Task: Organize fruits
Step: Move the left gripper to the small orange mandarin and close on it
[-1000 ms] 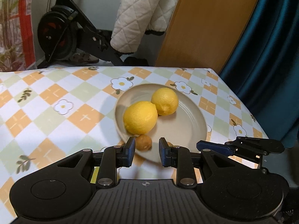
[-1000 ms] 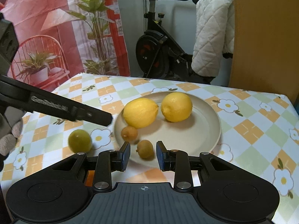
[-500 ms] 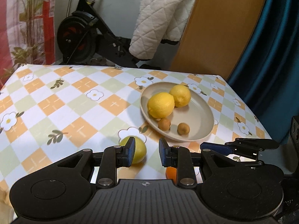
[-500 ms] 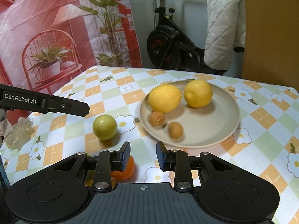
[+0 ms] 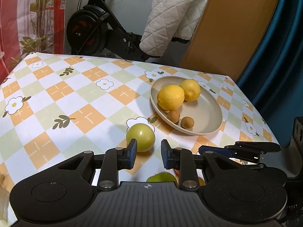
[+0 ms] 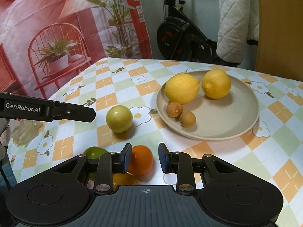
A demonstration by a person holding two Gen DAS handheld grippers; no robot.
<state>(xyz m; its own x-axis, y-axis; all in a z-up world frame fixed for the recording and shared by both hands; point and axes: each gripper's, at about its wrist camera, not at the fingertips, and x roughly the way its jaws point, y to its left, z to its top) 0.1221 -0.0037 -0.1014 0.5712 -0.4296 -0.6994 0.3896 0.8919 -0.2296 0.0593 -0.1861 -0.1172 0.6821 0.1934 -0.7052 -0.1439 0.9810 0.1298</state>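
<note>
A beige plate [image 6: 217, 117] holds two lemons [image 6: 181, 88] [image 6: 215, 84] and two small brown fruits [image 6: 174, 109] [image 6: 187, 119]. Left of it, on the checked cloth, sits a round yellow-green fruit [image 6: 119, 118]. Nearer me lie an orange [image 6: 141, 159], a lime [image 6: 94, 152] and a yellow fruit [image 6: 123, 178], half hidden under my right gripper [image 6: 144, 158]. That gripper is shut and holds nothing. My left gripper [image 5: 148, 156] is also shut and holds nothing, just short of the yellow-green fruit [image 5: 140, 137]. The plate [image 5: 208, 130] lies beyond it to the right.
The flowered tablecloth [image 5: 75, 98] ends in edges at the far side and the right. Behind stand an exercise bike [image 5: 90, 36], a quilted white cover [image 5: 170, 19], a wooden panel [image 5: 227, 28] and a teal curtain [image 5: 280, 56]. A printed red backdrop [image 6: 56, 28] hangs at the left.
Both grippers have drawn back from the plate toward the table's near side. The yellow-green fruit, orange and lime have come into view. The jaws have not changed.
</note>
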